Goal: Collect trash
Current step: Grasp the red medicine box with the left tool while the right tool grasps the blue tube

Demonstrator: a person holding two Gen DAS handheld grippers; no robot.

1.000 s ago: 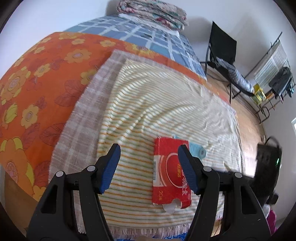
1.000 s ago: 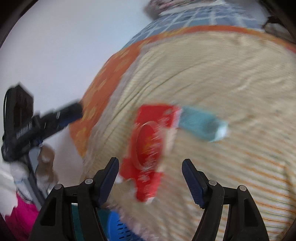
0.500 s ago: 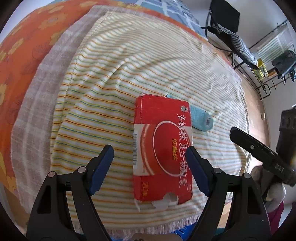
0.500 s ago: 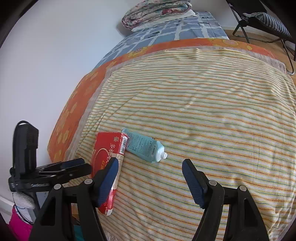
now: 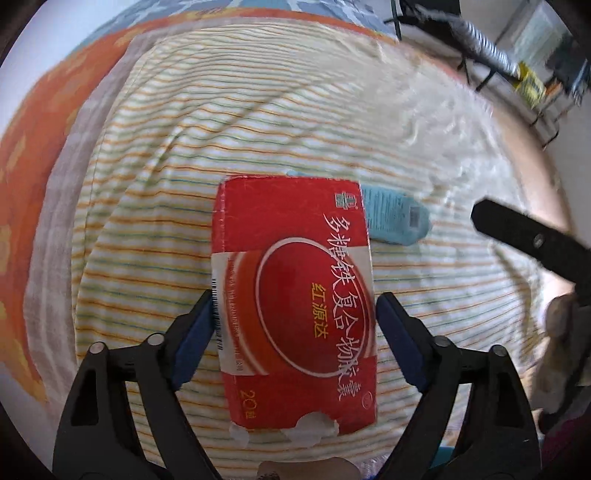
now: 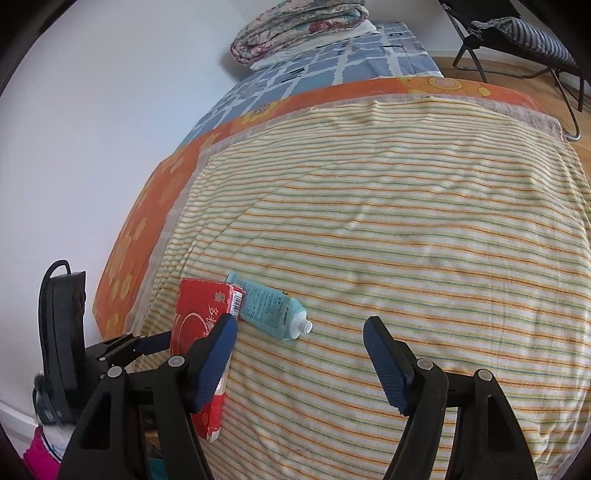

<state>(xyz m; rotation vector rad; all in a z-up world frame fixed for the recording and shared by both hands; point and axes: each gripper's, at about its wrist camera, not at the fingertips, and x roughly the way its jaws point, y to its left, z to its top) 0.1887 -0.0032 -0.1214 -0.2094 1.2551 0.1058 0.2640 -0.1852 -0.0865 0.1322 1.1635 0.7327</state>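
Observation:
A red cardboard box (image 5: 295,295) with white lettering lies flat on the striped blanket (image 5: 258,129), near the bed's front edge. My left gripper (image 5: 293,299) points down over it. Its jaws are opening and its blue pads (image 5: 195,332) stand on either side of the box without pressing it. A light blue tube (image 6: 269,308) with no cap lies against the box's far right corner. My right gripper (image 6: 300,323) hovers open just in front of the tube's neck and holds nothing. Its black finger (image 5: 532,240) shows at the right of the left wrist view.
The striped blanket (image 6: 406,221) covers an orange floral sheet (image 6: 147,221) and a blue checked one (image 6: 332,62). A folded quilt (image 6: 299,29) lies at the bed's far end. A white wall runs along the left; a black folding chair (image 6: 517,33) stands beyond the bed.
My left gripper has come down and forward over the red box, and its jaws have spread to either side of it. The right gripper has settled near the tube, still open.

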